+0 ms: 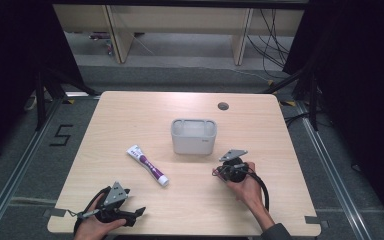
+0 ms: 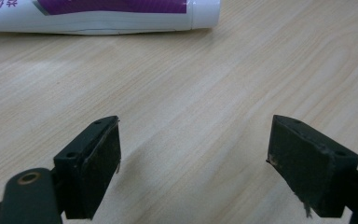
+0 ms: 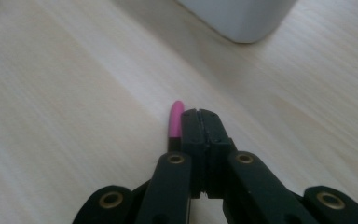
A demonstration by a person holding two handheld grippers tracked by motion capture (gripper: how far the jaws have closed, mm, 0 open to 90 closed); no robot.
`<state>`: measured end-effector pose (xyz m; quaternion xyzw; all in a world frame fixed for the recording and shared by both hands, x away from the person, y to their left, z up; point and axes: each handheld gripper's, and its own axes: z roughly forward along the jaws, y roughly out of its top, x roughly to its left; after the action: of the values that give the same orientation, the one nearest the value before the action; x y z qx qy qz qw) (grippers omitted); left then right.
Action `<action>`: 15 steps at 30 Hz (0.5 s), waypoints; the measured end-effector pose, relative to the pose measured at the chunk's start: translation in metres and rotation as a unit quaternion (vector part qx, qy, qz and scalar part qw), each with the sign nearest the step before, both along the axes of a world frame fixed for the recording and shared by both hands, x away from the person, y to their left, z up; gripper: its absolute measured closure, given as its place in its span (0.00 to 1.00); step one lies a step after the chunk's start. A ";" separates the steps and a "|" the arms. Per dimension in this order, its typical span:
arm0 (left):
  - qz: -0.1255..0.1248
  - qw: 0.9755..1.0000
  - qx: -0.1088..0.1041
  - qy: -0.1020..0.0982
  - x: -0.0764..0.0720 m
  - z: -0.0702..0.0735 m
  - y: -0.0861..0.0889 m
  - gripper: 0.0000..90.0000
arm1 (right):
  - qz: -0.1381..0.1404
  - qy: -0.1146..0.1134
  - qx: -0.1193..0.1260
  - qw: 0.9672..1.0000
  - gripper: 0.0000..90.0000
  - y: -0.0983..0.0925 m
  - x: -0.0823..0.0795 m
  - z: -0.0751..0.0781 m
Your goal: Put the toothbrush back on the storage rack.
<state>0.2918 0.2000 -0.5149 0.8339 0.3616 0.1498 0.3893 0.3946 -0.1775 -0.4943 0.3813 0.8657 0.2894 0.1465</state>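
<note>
Beside right hand-held gripper (image 3: 200, 116): pink pen (image 3: 175, 119) (tip showing) | jaws closed | left hand-held gripper (image 2: 193, 154) wide

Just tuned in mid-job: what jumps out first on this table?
The white organiser tub stands mid-table, with a white-and-purple tube lying to its left. Just right of the tub's near corner, the right gripper is shut on a thin pink item, probably a pen or brush. The left gripper waits open at the near left edge.

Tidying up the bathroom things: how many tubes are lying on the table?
1. The white and purple tube lies on the table left of the grey holder, its cap end toward the person. Whether the holder hides another I cannot tell.
</note>
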 end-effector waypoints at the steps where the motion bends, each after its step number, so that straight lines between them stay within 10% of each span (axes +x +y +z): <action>1: -0.001 1.000 0.004 0.001 -0.001 0.001 0.000 0.19 | 0.015 -0.005 -0.003 1.000 1.00 0.007 -0.003 -0.001; 15: -0.001 1.000 0.005 0.000 -0.001 0.002 0.001 0.19 | 0.068 0.010 -0.014 0.998 1.00 0.019 -0.034 0.001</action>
<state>0.2907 0.2013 -0.5131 0.8359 0.3603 0.1517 0.3854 0.3602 -0.1581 -0.4931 0.3225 0.8949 0.2829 0.1231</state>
